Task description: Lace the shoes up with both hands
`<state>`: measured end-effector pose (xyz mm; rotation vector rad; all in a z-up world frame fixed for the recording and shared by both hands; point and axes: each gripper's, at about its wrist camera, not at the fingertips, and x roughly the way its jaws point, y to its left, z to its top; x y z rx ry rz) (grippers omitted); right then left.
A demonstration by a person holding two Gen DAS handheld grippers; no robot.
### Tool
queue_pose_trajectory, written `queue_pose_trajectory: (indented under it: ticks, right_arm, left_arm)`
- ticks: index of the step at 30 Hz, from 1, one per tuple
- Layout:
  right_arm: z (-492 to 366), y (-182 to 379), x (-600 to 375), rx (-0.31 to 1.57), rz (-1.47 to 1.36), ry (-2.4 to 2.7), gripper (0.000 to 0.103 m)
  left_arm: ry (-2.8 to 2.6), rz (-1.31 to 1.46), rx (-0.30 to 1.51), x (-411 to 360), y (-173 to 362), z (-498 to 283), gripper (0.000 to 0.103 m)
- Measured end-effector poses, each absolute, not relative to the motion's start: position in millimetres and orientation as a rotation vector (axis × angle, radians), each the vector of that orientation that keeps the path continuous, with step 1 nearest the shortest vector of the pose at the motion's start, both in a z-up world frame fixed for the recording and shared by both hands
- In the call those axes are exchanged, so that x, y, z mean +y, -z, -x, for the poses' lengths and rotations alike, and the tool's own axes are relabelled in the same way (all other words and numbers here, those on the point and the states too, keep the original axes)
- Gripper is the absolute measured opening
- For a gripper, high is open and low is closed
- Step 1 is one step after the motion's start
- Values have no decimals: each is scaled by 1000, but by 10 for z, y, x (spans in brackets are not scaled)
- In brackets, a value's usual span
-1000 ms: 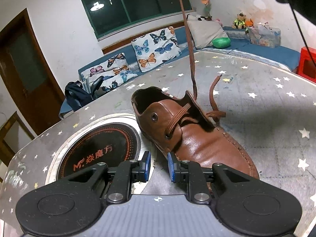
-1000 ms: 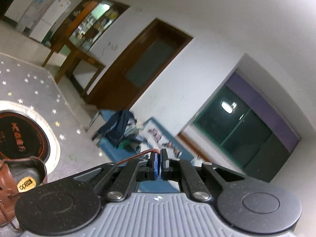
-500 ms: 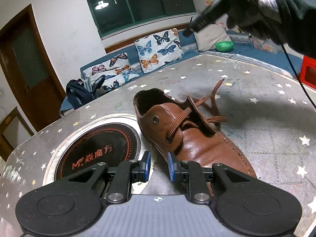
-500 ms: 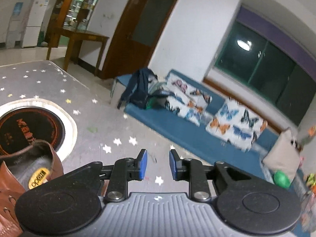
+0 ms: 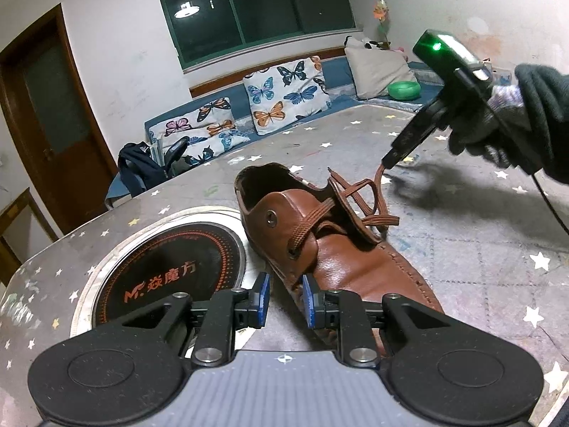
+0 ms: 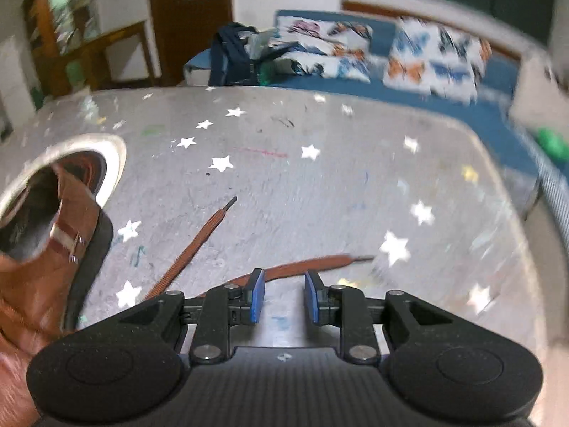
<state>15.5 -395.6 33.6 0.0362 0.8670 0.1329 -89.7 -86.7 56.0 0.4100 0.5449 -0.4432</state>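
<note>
Shoe [image 5: 338, 249]: brown leather, on the starred table [image 5: 462, 249], right of a black disc [image 5: 170, 270].
Lace [image 6: 199, 245]: ends slack on the table.
Left gripper [image 5: 283, 293]: released, near the shoe's side.
Right gripper [image 6: 283, 297]: just opened, empty, above one lace end.

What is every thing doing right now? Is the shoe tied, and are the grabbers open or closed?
Shoe: upright on the table, laced partway, not tied.
Lace ends: loose, lying flat on the table.
Left gripper: open, empty, beside the shoe.
Right gripper: open, empty, low over one lace end; its jaws just opened.
</note>
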Motion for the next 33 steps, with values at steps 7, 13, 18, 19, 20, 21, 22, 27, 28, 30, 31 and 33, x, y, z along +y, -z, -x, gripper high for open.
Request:
queue_pose_trajectory:
  ticks: [7,13,18,19,20,21,22,27,28,30,31,33]
  right_arm:
    - [-191,-261,-3964,830,-168,-55,32]
    - [-104,-228,-3720,801,-2,-44,36]
    - [-103,-274,-3641,802,63,-84,27]
    - [-75,-289,-3628,804,79,-98,24]
    - [-34,-299,-3618,807,98,-114,20]
    - [18,-307,-3614,809,117,-130,19]
    - [90,-318,-3620,813,133,-155,17]
    - [540,-381,-3658,836,215,-297,14]
    - [646,-393,-3663,844,233,-330,14]
    - [856,-415,-3666,858,275,-392,14]
    - [950,-431,-3665,863,299,-420,14]
    - [1081,-455,-3670,870,318,-436,14]
  left_arm:
    - [435,-402,552,-846,-553,897,22]
    - [434,-392,556,-842,-546,904,24]
    - [421,-389,552,-810,-558,924,28]
    - [418,-388,552,-802,-561,928,28]
    - [414,-387,551,-791,-565,930,28]
    - [410,-384,551,-780,-569,928,28]
    - [406,-381,551,-764,-573,928,28]
    - [398,-370,554,-734,-569,928,28]
    - [398,-369,555,-736,-564,927,30]
    - [401,-368,557,-747,-552,926,34]
    - [403,-368,558,-755,-545,927,34]
    - [406,-370,559,-773,-534,925,34]
